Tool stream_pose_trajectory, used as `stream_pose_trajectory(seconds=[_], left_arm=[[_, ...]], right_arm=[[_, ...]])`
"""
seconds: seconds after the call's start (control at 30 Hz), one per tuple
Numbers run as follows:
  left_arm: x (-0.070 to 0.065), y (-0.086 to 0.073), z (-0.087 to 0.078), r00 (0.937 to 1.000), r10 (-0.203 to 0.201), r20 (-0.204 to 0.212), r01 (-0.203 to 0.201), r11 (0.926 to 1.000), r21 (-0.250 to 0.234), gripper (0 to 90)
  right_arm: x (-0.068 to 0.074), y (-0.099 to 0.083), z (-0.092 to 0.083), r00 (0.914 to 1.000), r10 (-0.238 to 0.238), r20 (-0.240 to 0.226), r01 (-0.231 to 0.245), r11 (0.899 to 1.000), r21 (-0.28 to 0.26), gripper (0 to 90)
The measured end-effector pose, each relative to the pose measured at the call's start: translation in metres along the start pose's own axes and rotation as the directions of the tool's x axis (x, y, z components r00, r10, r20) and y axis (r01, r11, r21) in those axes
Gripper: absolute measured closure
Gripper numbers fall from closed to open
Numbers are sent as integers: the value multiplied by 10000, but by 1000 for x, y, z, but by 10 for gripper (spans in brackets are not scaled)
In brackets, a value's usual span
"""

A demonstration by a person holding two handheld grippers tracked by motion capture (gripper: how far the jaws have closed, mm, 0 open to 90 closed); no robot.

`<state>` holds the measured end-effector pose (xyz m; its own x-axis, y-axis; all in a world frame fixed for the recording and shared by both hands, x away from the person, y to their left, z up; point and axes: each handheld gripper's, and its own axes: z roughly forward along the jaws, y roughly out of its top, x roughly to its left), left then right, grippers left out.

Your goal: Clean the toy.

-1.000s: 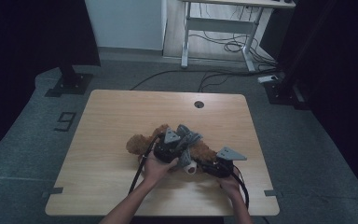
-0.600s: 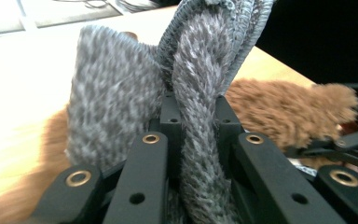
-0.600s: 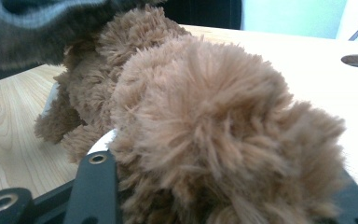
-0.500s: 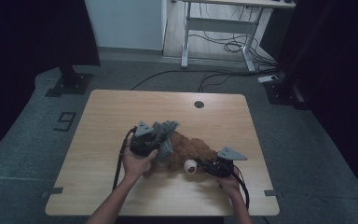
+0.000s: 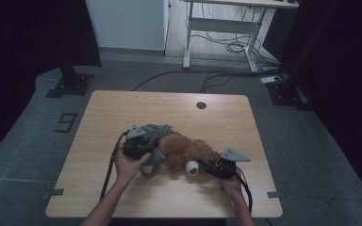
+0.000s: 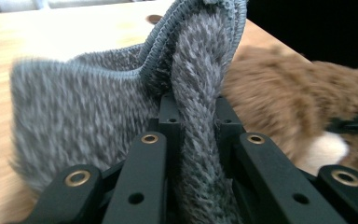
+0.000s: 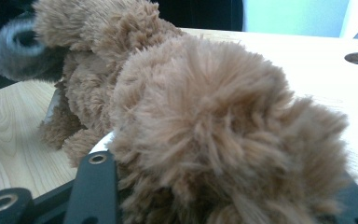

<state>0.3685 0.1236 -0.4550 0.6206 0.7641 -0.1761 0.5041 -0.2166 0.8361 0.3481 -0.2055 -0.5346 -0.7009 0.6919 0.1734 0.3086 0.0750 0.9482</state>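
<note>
- Right now I have the left gripper (image 5: 143, 141) clamped on a fold of the grey knit garment (image 6: 121, 116); its fingers (image 6: 144, 172) pinch the fabric tight in the left gripper view.
- My right gripper (image 5: 217, 167) holds the other end of the brown stuffed toy (image 5: 188, 149), its fingers (image 7: 93, 179) closed into the fur in the right gripper view.
- Both things lie near the front middle of the table (image 5: 122, 108), the garment bunched at the toy's left end, touching it.
- As I judge it, the step in hand is working the garment along the toy, either on or off; I cannot tell which.
- Next I would keep the right grip steady as an anchor and pull the fabric evenly with the left, watching that it does not snag.
- No brand or label is readable on either; a "9" (image 5: 65, 122) is marked on the floor left of the table.
</note>
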Motion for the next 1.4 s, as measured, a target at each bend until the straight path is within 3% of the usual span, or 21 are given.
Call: stream_pose_trajectory(seconds=[0.03,0.23,0.27,0.3,0.37,0.4,0.53,0.57,0.6,0.63,0.67,0.77,0.8,0.83,1.07,1.23,1.27,1.3,1.33,1.37,1.4], left_arm=[[0,0,0,10000,0,0,0,10000,0,781],[-43,14,32,9964,462,716,-473,9988,137,782],[-58,17,43,9932,758,880,-785,9965,285,782],[-58,17,43,9932,758,880,-785,9965,285,782],[-73,17,51,9892,1434,291,-1444,9889,352,782],[-74,17,52,9892,1453,217,-1460,9887,349,782],[-54,12,47,9959,887,178,-894,9950,436,783],[-54,12,47,9959,887,178,-894,9950,436,784],[-41,8,38,9985,497,234,-504,9983,293,784],[-41,8,38,9985,497,234,-504,9983,293,784],[-32,5,30,9990,418,129,-420,9990,173,784],[-21,1,19,9990,406,-163,-405,9992,45,784],[-8,-3,8,9991,211,-380,-212,9998,-41,783],[-8,-3,8,9991,211,-380,-212,9998,-41,783],[38,-34,-16,9918,-739,-1042,740,9973,-25,783],[41,-31,-27,9893,-789,-1229,781,9969,-114,782],[37,-21,-34,9884,-815,-1280,773,9963,-375,782],[37,-21,-34,9884,-815,-1280,773,9963,-375,782],[29,-8,-41,9910,-748,-1105,671,9951,-726,783],[29,-8,-41,9910,-748,-1105,671,9951,-726,782],[21,4,-45,9937,-549,-979,456,9944,-950,782]], right_arm=[[0,0,0,10000,0,0,0,10000,0,461],[-1,0,0,10000,21,-10,-21,10000,-7,462],[0,-1,0,10000,-3,22,3,10000,-31,462],[0,-1,0,10000,-3,22,3,10000,-31,462],[0,-1,0,9999,-56,112,56,10000,-28,462],[-1,-1,-1,9999,-34,154,34,10000,-17,462],[-1,-1,-1,9999,-59,117,59,10000,-15,462],[-1,-1,-1,9999,-59,117,59,10000,-15,462],[0,-1,-1,9999,-114,103,114,9999,12,461],[0,-1,-1,9999,-114,103,114,9999,12,461],[0,-1,-1,9998,-158,101,158,9999,0,461],[0,-1,-1,9998,-156,98,156,9999,4,461],[0,-1,-1,9998,-155,83,155,9999,10,461],[0,-1,-1,9998,-155,83,155,9999,10,461],[0,-1,-1,9999,-155,41,155,9999,6,460],[0,-1,-1,9999,-104,26,104,9999,4,460],[-1,-1,-1,10000,-59,30,59,10000,-6,460],[-1,-1,-1,10000,-59,30,59,10000,-6,460],[-2,-1,-1,10000,-10,26,10,10000,-9,460],[-2,-1,-1,10000,-10,26,10,10000,-9,460],[-2,-1,-1,10000,-9,27,9,10000,-6,460]])
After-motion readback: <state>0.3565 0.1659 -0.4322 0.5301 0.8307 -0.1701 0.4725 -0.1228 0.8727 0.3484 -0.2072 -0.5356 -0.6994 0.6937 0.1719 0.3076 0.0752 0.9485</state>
